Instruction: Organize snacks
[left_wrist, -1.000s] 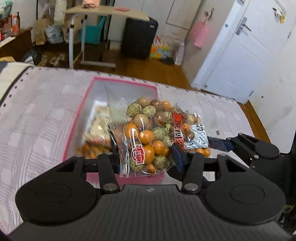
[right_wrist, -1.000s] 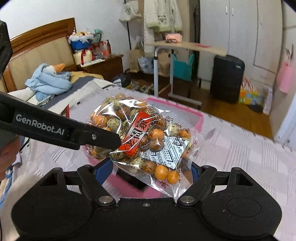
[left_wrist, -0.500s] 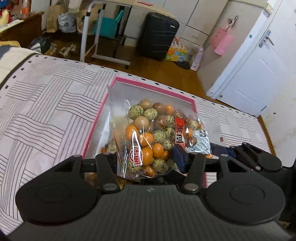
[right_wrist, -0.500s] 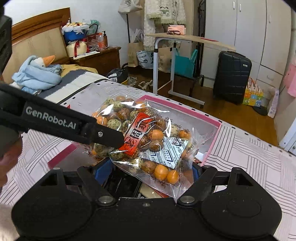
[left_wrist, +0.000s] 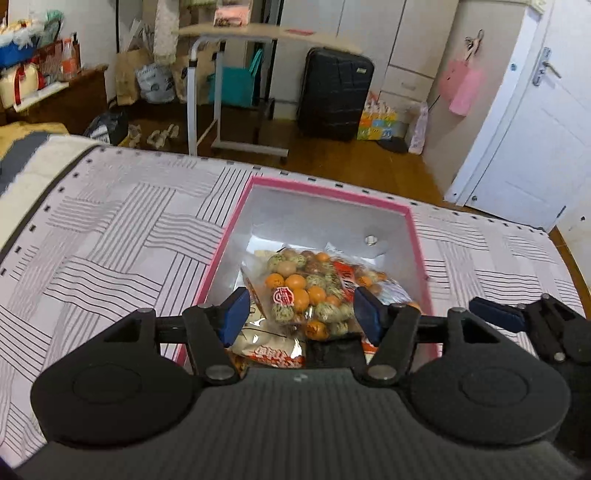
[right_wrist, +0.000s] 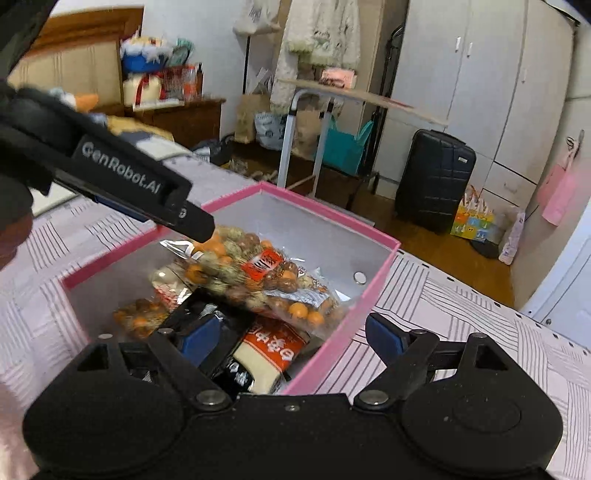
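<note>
Now both grippers, left gripper (left_wrist: 299, 314) and right gripper (right_wrist: 295, 334), are opening, gripping nothing; the nut bag (right_wrist: 258, 280) in the pink box (right_wrist: 369, 295) half hides other packets.

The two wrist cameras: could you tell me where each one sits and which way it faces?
Left wrist: on the left gripper, angled down into the pink box; own opening jaws and the right gripper's tip show.
Right wrist: on the right gripper, angled down over the box's near corner; own opening jaws, left gripper show.
Shared: box, nut bag, suitcase.
</note>
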